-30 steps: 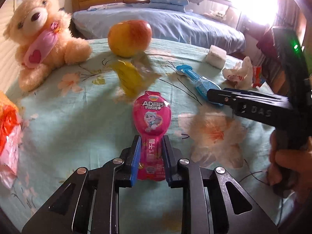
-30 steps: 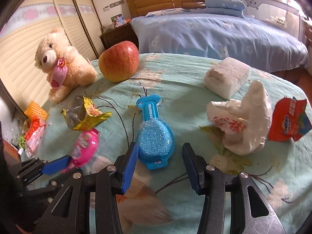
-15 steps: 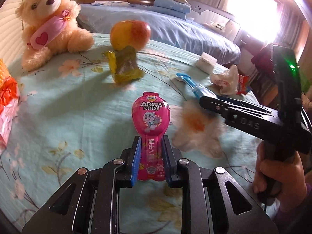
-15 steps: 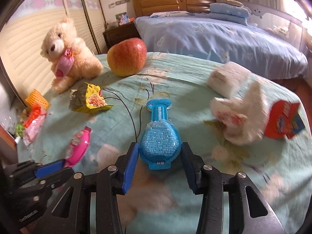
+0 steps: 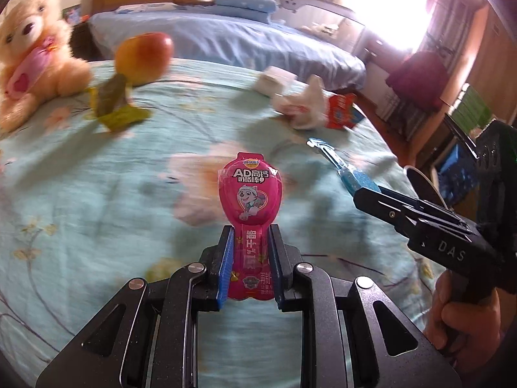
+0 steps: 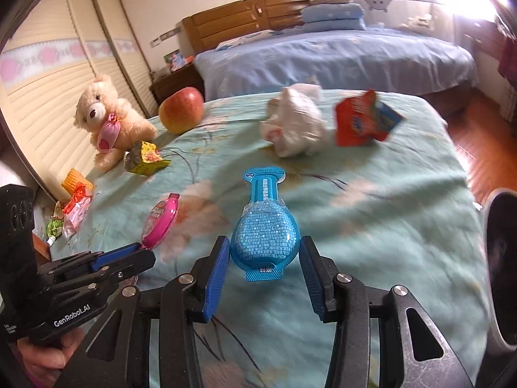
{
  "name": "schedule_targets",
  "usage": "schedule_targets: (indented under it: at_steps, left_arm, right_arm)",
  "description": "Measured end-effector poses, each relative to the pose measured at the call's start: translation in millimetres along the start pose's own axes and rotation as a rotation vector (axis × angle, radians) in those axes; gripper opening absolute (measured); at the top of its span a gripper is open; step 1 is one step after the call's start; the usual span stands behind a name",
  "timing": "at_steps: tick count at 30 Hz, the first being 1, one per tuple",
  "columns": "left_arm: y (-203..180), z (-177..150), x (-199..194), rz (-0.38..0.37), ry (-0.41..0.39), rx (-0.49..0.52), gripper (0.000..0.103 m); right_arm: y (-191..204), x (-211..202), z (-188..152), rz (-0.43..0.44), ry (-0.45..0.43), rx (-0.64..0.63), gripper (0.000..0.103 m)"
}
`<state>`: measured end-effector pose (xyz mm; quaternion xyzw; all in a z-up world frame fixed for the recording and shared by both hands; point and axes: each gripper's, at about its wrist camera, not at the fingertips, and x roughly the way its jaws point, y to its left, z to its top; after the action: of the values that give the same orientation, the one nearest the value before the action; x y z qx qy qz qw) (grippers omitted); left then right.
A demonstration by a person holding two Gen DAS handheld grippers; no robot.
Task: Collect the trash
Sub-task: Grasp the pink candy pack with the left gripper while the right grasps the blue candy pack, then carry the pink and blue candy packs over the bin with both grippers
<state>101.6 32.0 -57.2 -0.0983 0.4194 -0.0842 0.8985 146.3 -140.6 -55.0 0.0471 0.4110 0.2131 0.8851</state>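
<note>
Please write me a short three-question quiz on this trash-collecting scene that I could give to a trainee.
1. True or false: the left gripper is shut on the pink wrapper.
2. Multiple choice: what lies between the fingers of the right gripper? A) the apple B) the blue wrapper C) the red packet
3. Fill in: the soft toy beside the apple is a ____.

Key
1. True: both pads press its lower part.
2. B; the pads flank its wide end, and contact on the right side cannot be told.
3. Teddy bear.
</note>
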Motion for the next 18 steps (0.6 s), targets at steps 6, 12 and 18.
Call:
schedule_targets:
  at_steps: [6, 12, 18]
  left_arm:
    - [-33, -2, 4, -0.033, 0.015, 0.054, 0.019]
    - [-62, -6, 10, -0.063, 0.031, 0.104, 0.019]
    - [-91, -10, 15, -0.091, 0.045, 0.148, 0.019]
  right_arm:
    - [-25, -27, -14, -0.026, -0.039, 0.066, 0.045]
    - [-45, -51, -25, -0.05, -0.076, 0.112, 0.045]
    - [-64, -67, -36, -0.075, -0.095, 0.151, 0.045]
